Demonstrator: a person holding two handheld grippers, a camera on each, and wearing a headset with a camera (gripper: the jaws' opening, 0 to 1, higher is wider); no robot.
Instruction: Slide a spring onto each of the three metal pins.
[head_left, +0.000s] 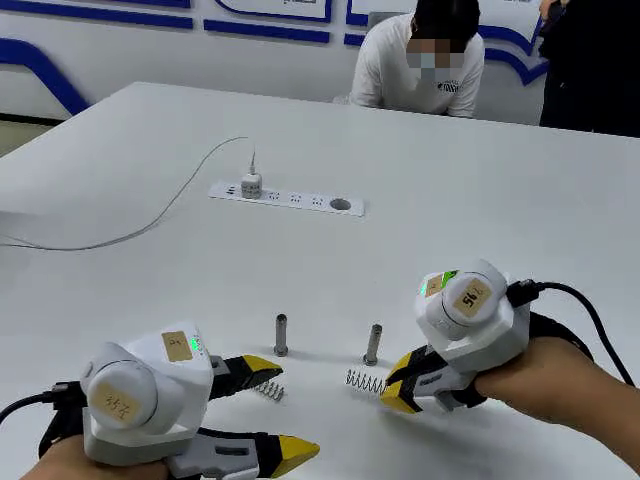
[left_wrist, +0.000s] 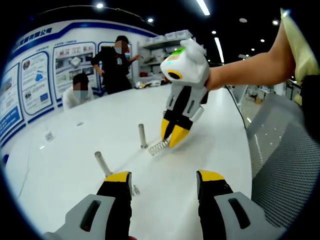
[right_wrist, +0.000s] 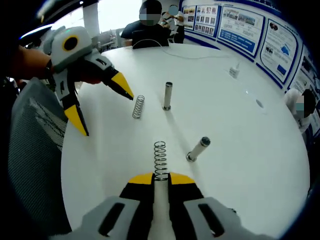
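Two short metal pins (head_left: 281, 335) (head_left: 373, 345) stand upright on the white table (head_left: 420, 200). My right gripper (head_left: 395, 388) is shut on one end of a spring (head_left: 365, 380), which lies level and points left, just short of the right pin's base. In the right gripper view this spring (right_wrist: 160, 160) sticks out ahead of the jaws, with one pin (right_wrist: 198, 149) to its right and the other pin (right_wrist: 167, 96) farther off. A loose spring (head_left: 268, 389) lies on the table beside my open left gripper (head_left: 280, 410), close to its upper fingertip (head_left: 262, 367).
A white power strip (head_left: 287, 197) with a plugged-in charger (head_left: 251, 185) and a thin cable (head_left: 150, 225) lies mid-table. A person (head_left: 425, 60) sits at the far edge. A grey mesh chair (left_wrist: 285, 170) stands beside the table.
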